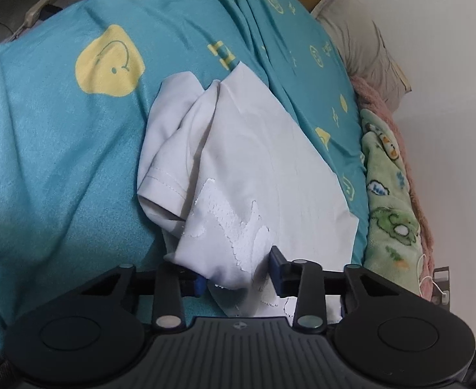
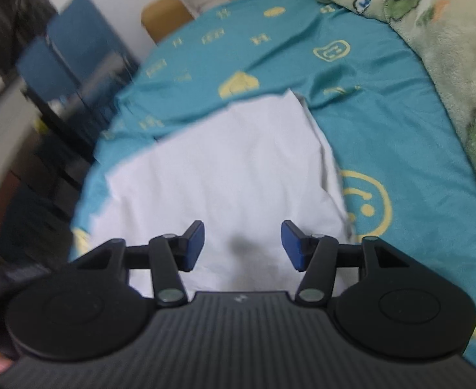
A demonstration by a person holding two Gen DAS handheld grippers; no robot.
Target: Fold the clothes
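The shirt (image 1: 254, 162) is white, with a brighter white textured print near its hem. The bed sheet (image 1: 59, 162) is teal, patterned with yellow smiley faces and small yellow symbols. A blanket (image 1: 387, 194) is pale green with cartoon figures, perhaps frogs. Beside it lies pink fleece (image 1: 377, 97).

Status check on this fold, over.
Left gripper pinching a bunched edge of the white shirt. Right gripper open over it, empty. Shirt part-folded on the teal bedsheet. Nothing in the way.
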